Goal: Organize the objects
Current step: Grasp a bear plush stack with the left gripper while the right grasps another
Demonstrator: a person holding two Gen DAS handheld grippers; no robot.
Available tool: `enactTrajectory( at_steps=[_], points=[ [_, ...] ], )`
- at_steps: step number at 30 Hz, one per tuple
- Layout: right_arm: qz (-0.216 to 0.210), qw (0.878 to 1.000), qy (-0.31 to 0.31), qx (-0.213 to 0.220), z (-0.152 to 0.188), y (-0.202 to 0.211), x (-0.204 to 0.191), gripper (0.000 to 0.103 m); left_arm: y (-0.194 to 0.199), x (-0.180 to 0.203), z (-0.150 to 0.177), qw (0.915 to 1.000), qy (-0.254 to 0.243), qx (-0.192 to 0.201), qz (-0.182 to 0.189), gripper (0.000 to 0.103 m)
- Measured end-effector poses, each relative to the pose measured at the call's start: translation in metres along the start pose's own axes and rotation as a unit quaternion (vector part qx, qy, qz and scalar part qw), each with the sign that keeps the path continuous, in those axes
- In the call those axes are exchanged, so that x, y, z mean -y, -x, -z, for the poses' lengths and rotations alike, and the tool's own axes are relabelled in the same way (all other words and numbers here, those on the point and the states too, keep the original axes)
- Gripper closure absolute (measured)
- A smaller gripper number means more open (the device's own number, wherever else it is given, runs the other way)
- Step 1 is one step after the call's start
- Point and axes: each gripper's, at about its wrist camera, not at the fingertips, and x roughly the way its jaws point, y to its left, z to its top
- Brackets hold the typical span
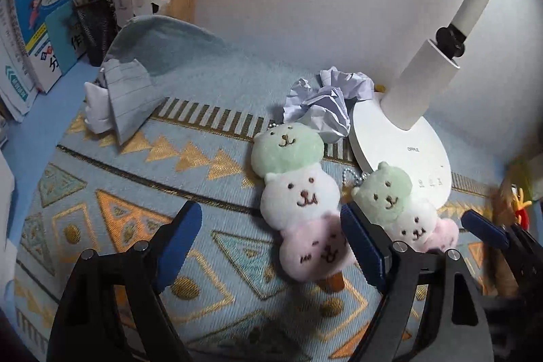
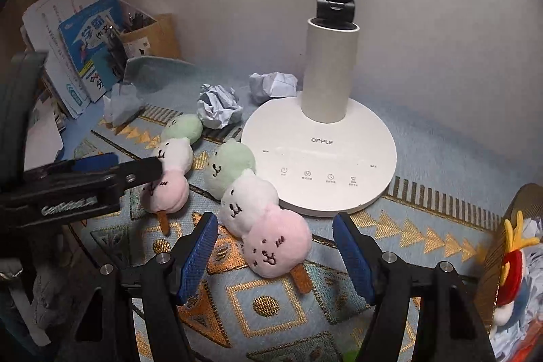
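Above plush skewer (image 2: 263,219): right hand-held gripper (image 2: 275,256), agape.

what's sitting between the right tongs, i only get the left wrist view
observer: The pink end of the plush toy nearest the lamp lies between the right tongs. They are open, and neither pad touches it.
operator: and that blurry red thing far right
observer: It's a red and yellow soft toy, tucked in a brown container at the rug's edge.
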Motion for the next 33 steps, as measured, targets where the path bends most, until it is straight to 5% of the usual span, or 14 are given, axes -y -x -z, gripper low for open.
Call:
enactTrajectory(
  at_steps=[4, 8, 10, 15, 18, 26, 29, 33],
  points=[
    [0.043, 0.998, 0.045, 0.001, 0.003, -0.014, -0.014, 0.034, -0.015, 0.011, -0.002, 0.9997, -0.003, -0.004, -0.022, 0.020],
    [0.043, 0.998, 0.051, -0.017, 0.007, -0.033, -0.021, 0.034, -0.017, 0.015, 0.001, 0.9998, -0.010, 0.004, -0.017, 0.028],
    [0.066, 0.996, 0.056, -0.021, 0.009, -0.037, -0.025, 0.043, -0.013, 0.019, 0.002, 0.9996, -0.027, 0.005, 0.011, 0.062],
    [0.038, 0.999, 0.007, -0.029, 0.014, -0.018, -0.018, 0.046, 0.007, 0.021, 0.019, 0.9972, -0.070, 0.006, 0.028, 0.064],
    [0.013, 0.998, -0.056, -0.040, 0.025, 0.005, -0.007, 0.046, 0.027, 0.005, 0.039, 0.9943, -0.063, -0.007, 0.086, 0.064],
    [-0.060, 0.981, -0.177, -0.051, 0.087, 0.060, -0.007, 0.045, 0.081, -0.012, 0.094, 0.9715, -0.150, -0.036, 0.180, 0.064],
    [-0.045, 0.974, -0.211, -0.063, 0.106, 0.062, -0.007, 0.045, 0.075, 0.000, 0.102, 0.9673, -0.178, -0.047, 0.175, 0.060],
    [-0.047, 0.973, -0.213, -0.070, 0.115, 0.059, -0.013, 0.036, 0.066, -0.003, 0.105, 0.9740, -0.138, -0.075, 0.163, 0.055]
  ],
)
